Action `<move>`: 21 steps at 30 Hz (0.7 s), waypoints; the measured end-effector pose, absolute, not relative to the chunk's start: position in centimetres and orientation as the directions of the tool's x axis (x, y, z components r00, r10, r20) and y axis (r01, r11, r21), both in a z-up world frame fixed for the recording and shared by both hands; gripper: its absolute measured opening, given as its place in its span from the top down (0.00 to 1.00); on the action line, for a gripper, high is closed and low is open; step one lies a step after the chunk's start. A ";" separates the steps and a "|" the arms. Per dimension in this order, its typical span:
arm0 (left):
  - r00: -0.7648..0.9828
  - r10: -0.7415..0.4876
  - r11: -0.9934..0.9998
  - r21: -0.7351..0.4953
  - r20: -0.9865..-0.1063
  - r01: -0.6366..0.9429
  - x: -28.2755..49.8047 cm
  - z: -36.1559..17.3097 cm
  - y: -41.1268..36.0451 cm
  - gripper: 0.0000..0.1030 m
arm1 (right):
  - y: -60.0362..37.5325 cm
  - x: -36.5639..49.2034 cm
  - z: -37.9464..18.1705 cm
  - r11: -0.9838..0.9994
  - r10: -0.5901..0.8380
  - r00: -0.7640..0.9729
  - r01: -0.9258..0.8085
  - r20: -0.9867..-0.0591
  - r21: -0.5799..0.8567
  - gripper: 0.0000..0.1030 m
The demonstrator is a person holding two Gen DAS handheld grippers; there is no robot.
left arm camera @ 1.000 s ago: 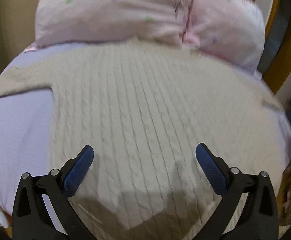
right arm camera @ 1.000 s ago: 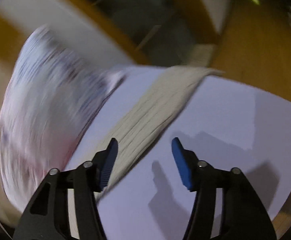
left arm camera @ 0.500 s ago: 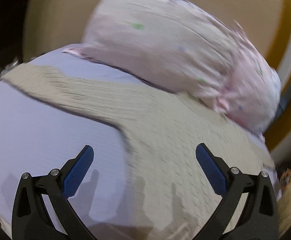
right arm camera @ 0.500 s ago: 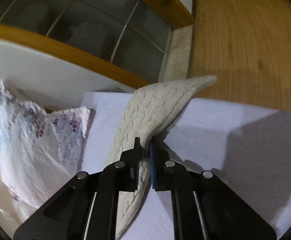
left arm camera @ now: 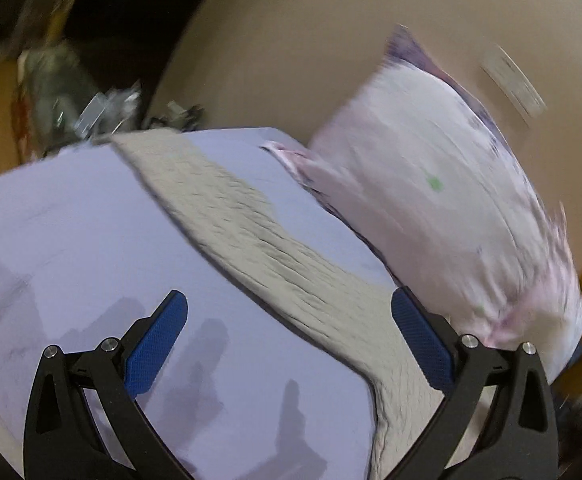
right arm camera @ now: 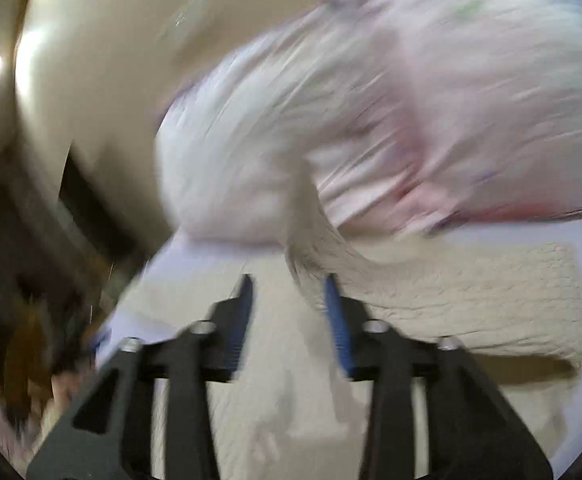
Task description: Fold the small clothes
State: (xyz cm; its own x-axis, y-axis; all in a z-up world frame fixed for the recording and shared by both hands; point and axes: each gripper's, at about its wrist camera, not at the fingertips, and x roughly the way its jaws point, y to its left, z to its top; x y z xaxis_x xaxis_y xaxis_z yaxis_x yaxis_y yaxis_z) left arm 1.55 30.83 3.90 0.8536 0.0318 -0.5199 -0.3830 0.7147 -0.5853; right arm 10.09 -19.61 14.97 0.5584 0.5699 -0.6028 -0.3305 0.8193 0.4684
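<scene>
Two grippers over a cream cable-knit sweater [left arm camera: 251,232] spread on the lavender sheet [left arm camera: 71,232], just beside the pink pillow [left arm camera: 431,200]. Left gripper [left arm camera: 287,340]: fingers wide apart, empty, poised near the outstretched sleeve. Right gripper [right arm camera: 289,312]: parted, cloth between but unclamped — blurred. Best to pinch near the cuff, lift low, lay flat across the body — no dragging.

- Beige wall [left arm camera: 311,40] behind the bed, with a pale rectangular plate [left arm camera: 511,80] mounted on it.
- Lavender bedsheet [left arm camera: 71,220] covering the mattress.
- Pink-and-white printed pillow [left arm camera: 431,200] propped against the wall.
- Blurred clutter [left arm camera: 91,104] past the bed's far edge, too smeared to identify.
- Bright glare [right arm camera: 31,48] on the wall in the right wrist view.
</scene>
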 end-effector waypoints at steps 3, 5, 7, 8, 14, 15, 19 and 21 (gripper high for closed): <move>0.845 0.024 0.639 -0.642 -0.535 -0.425 1.8 2.9 34.0 0.11 | -18.4 8.4 14.9 0.828 0.559 0.583 -0.359 -0.590 0.430 0.41; 0.837 0.014 0.585 -0.674 -0.548 -0.451 2.7 2.1 36.2 0.17 | -19.7 7.7 15.3 0.843 0.533 0.613 -0.335 -0.582 0.420 0.32; 0.828 0.013 0.517 -0.705 -0.561 -0.486 3.4 1.2 38.3 0.20 | -21.6 7.5 15.4 0.861 0.501 0.630 -0.297 -0.593 0.412 0.31; 0.829 0.010 0.482 -0.724 -0.559 -0.494 3.5 0.6 39.2 0.23 | -22.5 7.5 15.1 0.875 0.475 0.640 -0.267 -0.604 0.405 0.30; 0.825 0.058 0.360 -0.759 -0.562 -0.542 4.9 -0.9 43.7 0.47 | -28.3 6.5 13.5 0.904 0.371 0.670 -0.102 -0.643 0.415 0.26; 0.822 0.055 0.352 -0.760 -0.566 -0.547 5.2 -1.1 44.0 0.55 | -28.8 6.5 13.2 0.903 0.365 0.671 -0.087 -0.646 0.420 0.26; 0.815 0.031 0.335 -0.762 -0.579 -0.554 6.6 -2.0 45.1 0.74 | -30.1 6.3 12.3 0.898 0.352 0.675 -0.048 -0.648 0.438 0.25; 0.816 0.015 0.303 -0.775 -0.577 -0.554 6.8 -2.5 45.6 0.91 | -30.6 6.0 12.0 0.895 0.353 0.675 -0.043 -0.648 0.443 0.25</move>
State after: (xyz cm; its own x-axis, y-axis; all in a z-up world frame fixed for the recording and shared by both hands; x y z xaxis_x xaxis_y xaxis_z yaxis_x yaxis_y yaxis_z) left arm 6.81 45.58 -2.53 0.8164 0.0154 -0.5773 -0.5540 0.3031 -0.7754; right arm 6.05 -30.63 12.03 0.6746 0.3534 -0.6481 -0.0431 0.8953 0.4434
